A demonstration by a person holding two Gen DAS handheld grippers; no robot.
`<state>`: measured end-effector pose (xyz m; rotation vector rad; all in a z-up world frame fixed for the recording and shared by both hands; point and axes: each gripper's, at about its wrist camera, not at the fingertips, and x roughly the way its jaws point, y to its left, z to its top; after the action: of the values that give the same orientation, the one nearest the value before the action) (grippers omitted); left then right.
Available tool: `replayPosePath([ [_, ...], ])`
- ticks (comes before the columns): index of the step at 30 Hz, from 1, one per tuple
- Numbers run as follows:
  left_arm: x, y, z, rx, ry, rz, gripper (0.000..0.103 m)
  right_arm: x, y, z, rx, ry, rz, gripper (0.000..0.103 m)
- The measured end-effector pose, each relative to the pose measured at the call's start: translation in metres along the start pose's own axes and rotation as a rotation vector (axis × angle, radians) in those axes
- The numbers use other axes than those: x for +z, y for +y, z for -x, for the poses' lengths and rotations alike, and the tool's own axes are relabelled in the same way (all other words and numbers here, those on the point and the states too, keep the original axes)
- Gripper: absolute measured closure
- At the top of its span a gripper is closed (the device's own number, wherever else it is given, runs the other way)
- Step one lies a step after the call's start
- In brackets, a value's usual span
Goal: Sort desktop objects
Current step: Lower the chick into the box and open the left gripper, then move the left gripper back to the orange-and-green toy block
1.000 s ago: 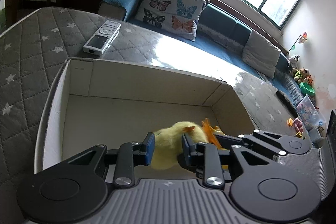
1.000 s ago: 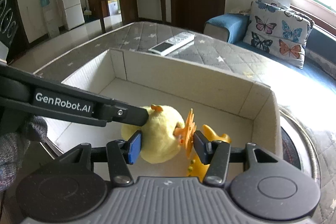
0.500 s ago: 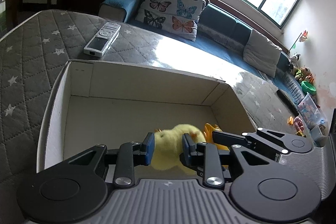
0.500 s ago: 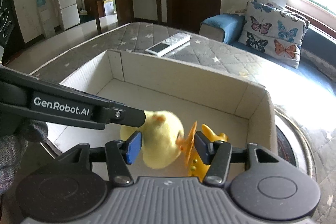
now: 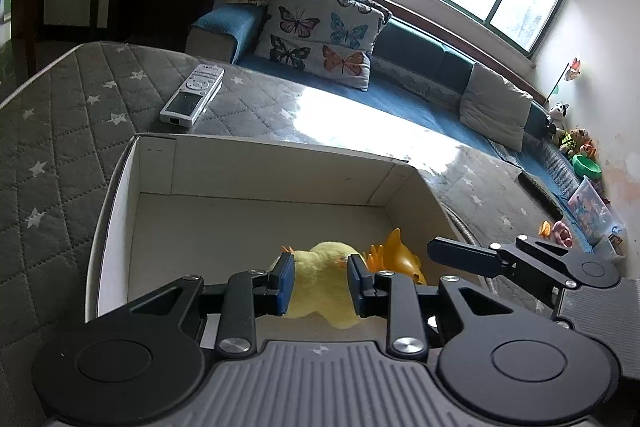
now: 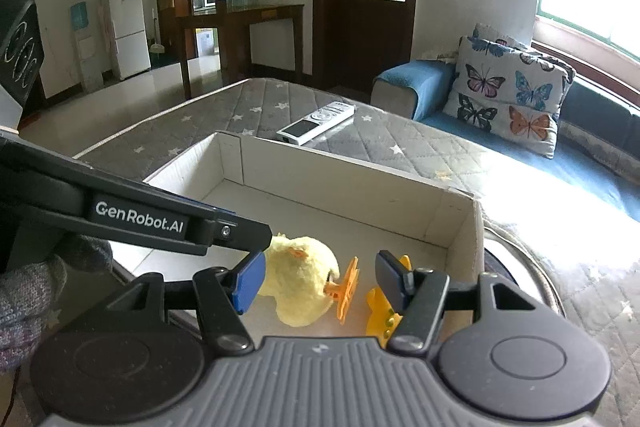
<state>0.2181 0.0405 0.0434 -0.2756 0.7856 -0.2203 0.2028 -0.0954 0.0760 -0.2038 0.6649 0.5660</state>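
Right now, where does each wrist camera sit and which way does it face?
Left wrist: on the left gripper, looking over the cardboard box toward sofa and window; right gripper's finger shows at right.
Right wrist: on the right gripper, facing the door and fridge; left gripper's finger and a gloved hand show.
Shared: plush duck, box, remote.
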Motion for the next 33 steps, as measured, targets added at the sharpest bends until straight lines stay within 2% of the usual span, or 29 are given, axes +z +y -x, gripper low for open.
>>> replayPosePath([
  [22, -0.032, -0.044, 0.035, -0.009, -0.028, -0.073, 0.072, -0.035, 0.005, 0.07, -0.036, -0.072, 0.002, 0.041],
  [26, -0.039, -0.048, 0.037, -0.008, -0.026, -0.083, 0.072, -0.046, 0.007, 0.079, -0.05, -0.075, 0.01, 0.033],
  [33, -0.053, -0.057, 0.043, -0.027, -0.022, -0.101, 0.072, -0.065, 0.011, 0.095, -0.07, -0.081, 0.017, 0.033],
])
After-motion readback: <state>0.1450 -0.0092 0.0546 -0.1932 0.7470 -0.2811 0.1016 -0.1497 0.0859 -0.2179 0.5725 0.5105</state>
